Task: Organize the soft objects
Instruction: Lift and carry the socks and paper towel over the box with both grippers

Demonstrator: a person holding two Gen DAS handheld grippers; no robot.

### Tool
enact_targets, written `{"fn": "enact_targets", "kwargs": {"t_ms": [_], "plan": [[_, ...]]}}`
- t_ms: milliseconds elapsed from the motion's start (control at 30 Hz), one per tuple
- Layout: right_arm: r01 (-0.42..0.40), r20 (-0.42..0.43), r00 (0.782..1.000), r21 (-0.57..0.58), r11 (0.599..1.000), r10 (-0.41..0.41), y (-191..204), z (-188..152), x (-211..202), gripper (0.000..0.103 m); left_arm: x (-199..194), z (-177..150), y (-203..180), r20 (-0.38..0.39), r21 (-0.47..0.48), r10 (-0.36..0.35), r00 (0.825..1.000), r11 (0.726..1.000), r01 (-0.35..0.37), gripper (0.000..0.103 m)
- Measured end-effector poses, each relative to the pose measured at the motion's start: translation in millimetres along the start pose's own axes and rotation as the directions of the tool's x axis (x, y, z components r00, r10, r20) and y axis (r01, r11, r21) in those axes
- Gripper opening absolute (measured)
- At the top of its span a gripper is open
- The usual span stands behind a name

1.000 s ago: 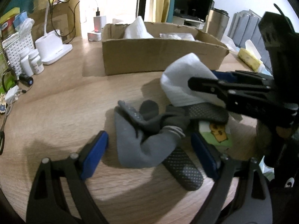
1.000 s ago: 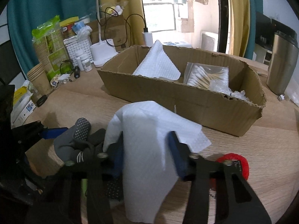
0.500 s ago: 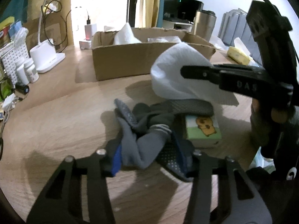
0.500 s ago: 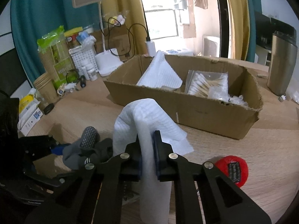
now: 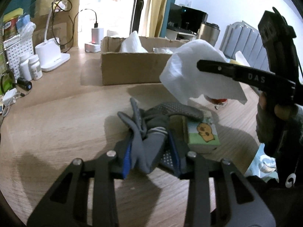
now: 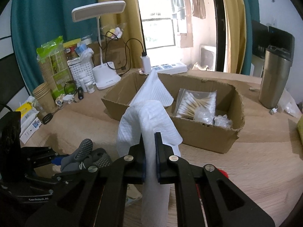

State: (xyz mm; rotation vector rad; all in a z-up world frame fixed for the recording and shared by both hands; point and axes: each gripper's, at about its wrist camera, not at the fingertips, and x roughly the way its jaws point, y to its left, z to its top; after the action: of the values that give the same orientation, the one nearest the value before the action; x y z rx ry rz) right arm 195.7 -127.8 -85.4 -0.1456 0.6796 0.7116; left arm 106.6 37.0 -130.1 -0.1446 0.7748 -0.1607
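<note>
My left gripper (image 5: 149, 147) is shut on a bundle of grey socks (image 5: 145, 132) with dotted soles, held low over the wooden table (image 5: 56, 124). My right gripper (image 6: 149, 147) is shut on a white paper towel (image 6: 147, 117), lifted above the table and in front of the cardboard box (image 6: 206, 138). In the left wrist view the towel (image 5: 191, 71) hangs from the right gripper's black finger (image 5: 227, 70) at right. The box (image 5: 130, 70) holds another white towel (image 6: 153, 90) and a bag of cotton swabs (image 6: 197, 102).
A small green card pack (image 5: 204, 132) lies under the socks. A red round item (image 6: 223, 172) lies right of my right gripper. A white lamp base (image 6: 106, 75), pill bottles (image 5: 32, 68), paper cups (image 6: 43, 96) and clutter line the left. A steel tumbler (image 6: 274, 79) stands at right.
My left gripper closed on the grey socks and lifted them slightly. My right gripper closed on the white towel and raised it toward the box.
</note>
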Motion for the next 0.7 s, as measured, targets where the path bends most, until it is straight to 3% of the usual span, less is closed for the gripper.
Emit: {"fn": "enact_targets", "kwargs": {"t_ms": [300, 700], "plan": [[0.017, 0.031, 0.999, 0.014, 1.000, -0.018, -8, 6, -9, 0.009, -14, 2, 5, 0.067, -0.033, -0.017, 0.998, 0.999, 0.020, 0.036], [0.047, 0.065, 0.997, 0.027, 0.999, -0.049, -19, 9, -24, 0.009, -22, 9, 11, 0.091, -0.054, -0.024, 0.996, 0.998, 0.029, 0.036]]}}
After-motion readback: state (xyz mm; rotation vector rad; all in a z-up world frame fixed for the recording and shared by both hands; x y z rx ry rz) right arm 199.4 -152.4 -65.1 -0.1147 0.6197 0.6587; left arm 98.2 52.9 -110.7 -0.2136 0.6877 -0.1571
